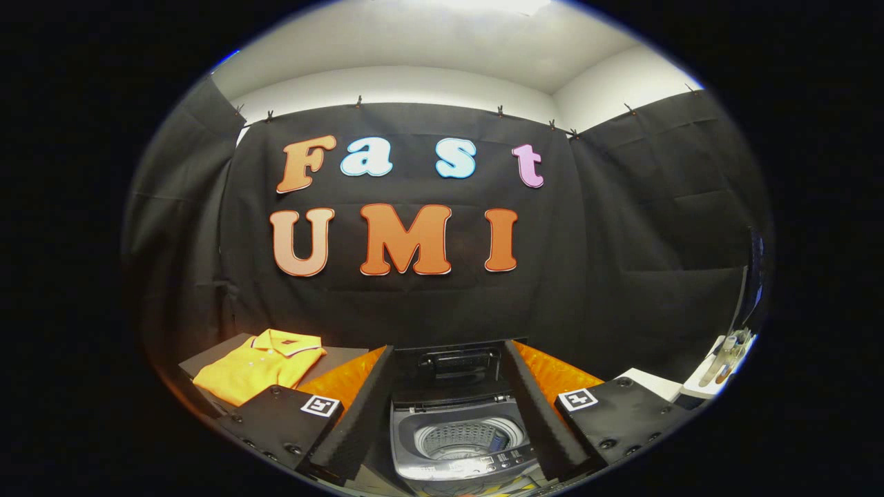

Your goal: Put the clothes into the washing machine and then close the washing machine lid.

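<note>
One garment is all there is to load: a yellow polo shirt point(259, 369) with a dark-trimmed collar, lying folded on a dark surface point(338, 355) off to the left of the claw's left finger and a little beyond it. One washing machine point(459, 442) sits low between the two fingers, its lid point(456, 366) standing up at the back and the ribbed drum showing bare inside. The claw point(456, 414) is spread wide with nothing between its foam-lined fingers point(359, 414).

Soft, light knit cloth like this should weigh next to nothing but will sag and unfold the moment it is lifted (a corner pinch would likely leave most of it trailing). My judgement is that the best hold is across the thick folded middle, or at the collar where layers stack, bunching several plies between the pads. Cloth on foam should not slip much. Two small bottles, hard to make out, stand on a white ledge point(704, 386) at far right.
</note>
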`<state>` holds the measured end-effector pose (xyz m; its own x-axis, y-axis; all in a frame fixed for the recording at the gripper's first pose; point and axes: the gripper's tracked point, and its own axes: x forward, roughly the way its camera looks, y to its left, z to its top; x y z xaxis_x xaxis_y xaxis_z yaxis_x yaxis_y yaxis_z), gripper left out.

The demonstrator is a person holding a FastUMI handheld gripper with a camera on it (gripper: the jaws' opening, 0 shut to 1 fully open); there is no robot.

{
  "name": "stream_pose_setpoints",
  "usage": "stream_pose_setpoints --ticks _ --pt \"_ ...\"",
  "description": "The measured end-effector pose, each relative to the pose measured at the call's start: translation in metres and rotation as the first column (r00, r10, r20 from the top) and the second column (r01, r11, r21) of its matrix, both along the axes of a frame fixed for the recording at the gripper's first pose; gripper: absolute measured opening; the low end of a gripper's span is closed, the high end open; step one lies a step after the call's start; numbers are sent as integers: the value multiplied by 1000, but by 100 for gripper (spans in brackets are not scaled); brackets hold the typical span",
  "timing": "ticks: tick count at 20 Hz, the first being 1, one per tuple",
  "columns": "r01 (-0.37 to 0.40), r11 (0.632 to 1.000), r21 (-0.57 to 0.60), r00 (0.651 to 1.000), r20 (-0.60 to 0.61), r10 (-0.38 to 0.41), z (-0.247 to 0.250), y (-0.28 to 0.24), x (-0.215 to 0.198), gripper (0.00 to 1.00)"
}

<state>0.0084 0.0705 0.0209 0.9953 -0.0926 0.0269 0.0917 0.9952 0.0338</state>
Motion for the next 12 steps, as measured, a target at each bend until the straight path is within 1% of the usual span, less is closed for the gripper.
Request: stream_pose_setpoints --ticks 2,3,7,9,12 --pt "-9 998 58 1000 15 8 3 5 4 99" --pt "-20 997 69 1000 11 19 3 8 4 98" --pt "-57 998 30 998 13 57 12 25 4 98" --pt "-122 993 10 992 22 121 24 51 4 98" --pt "-221 975 -18 975 8 222 32 96 16 98"
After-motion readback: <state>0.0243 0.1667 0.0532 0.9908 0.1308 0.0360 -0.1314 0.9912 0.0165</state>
